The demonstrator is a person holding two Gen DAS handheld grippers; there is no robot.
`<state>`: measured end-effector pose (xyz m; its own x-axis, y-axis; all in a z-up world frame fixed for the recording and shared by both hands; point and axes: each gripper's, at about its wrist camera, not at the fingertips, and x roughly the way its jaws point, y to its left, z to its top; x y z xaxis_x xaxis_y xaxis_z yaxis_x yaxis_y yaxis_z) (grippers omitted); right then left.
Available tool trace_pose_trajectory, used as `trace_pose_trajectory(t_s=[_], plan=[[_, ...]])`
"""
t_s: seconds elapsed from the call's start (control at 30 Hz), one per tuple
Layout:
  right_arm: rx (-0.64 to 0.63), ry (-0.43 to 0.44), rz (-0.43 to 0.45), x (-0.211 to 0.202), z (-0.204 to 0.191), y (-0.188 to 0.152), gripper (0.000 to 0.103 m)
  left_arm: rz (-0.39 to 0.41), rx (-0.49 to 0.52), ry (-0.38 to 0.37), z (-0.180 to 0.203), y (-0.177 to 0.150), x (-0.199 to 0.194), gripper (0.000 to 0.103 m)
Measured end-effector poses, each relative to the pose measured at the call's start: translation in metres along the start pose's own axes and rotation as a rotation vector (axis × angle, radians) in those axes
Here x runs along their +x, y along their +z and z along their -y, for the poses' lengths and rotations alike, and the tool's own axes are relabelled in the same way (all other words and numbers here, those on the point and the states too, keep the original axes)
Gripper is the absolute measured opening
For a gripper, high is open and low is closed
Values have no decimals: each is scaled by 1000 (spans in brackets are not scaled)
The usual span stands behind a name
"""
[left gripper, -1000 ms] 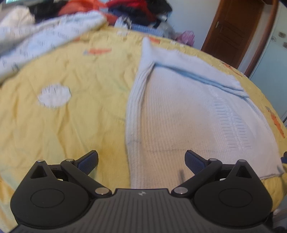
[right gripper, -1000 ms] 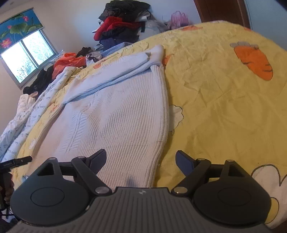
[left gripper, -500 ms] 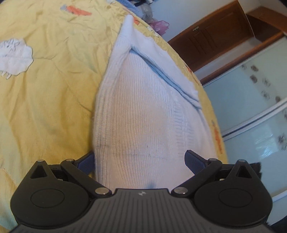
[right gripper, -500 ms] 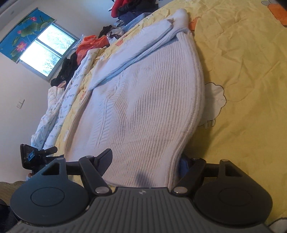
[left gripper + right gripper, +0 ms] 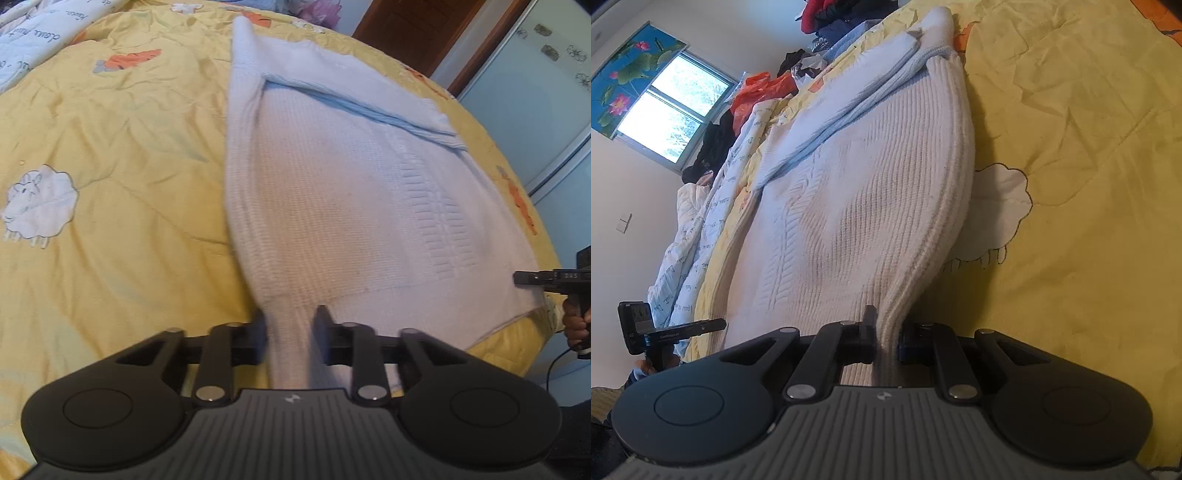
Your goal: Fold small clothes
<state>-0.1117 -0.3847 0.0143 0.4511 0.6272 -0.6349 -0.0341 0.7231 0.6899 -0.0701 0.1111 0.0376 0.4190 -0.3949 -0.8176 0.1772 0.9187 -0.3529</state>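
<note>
A white knit sweater (image 5: 332, 206) (image 5: 849, 221) lies flat on the yellow bedspread (image 5: 110, 147) (image 5: 1089, 147), one sleeve (image 5: 351, 96) folded across its far end. My left gripper (image 5: 290, 325) is closing on the near hem at the sweater's left corner, and its pads pinch a bunched fold of knit. In the right wrist view my right gripper (image 5: 886, 332) is closing on the hem at the opposite corner, with the ribbed edge squeezed between its fingers. The gripped fabric rises slightly off the bed at both corners.
The bedspread carries sheep (image 5: 37, 206) and carrot prints. A white printed quilt (image 5: 701, 229) lies along the bed's far side, with a pile of clothes (image 5: 827, 22) behind it. There is a window (image 5: 672, 110), a wooden door (image 5: 406, 29) and glass panels (image 5: 535, 92). A hand (image 5: 574, 321) shows at the right edge.
Both grippers stood open over the sweater's near edge, then moved onto the hem corners and closed on the knit. The views tilted and drew closer to the fabric.
</note>
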Motion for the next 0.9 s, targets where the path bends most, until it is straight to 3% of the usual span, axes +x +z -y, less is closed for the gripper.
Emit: trace_pose_trajectory(t_s=[0.03, 0.23, 0.43, 0.6, 0.73, 0.9], plan=[[-3, -1, 3, -1, -1, -1, 15, -1, -11, 1, -3, 1, 0, 13], [11, 74, 65, -16, -6, 4, 14, 41, -60, -53, -10, 1, -12, 11], [36, 242, 195, -39, -19, 34, 14, 208, -121, -202, -13, 44, -46, 11], [4, 346, 296, -36, -34, 101, 14, 320, -145, -274, -15, 115, -46, 11], [13, 406, 368, -18, -32, 175, 14, 386, -126, -276, -14, 186, -23, 11], [91, 350, 408, 22, -5, 267, 14, 402, -148, -201, -30, 275, 35, 11]])
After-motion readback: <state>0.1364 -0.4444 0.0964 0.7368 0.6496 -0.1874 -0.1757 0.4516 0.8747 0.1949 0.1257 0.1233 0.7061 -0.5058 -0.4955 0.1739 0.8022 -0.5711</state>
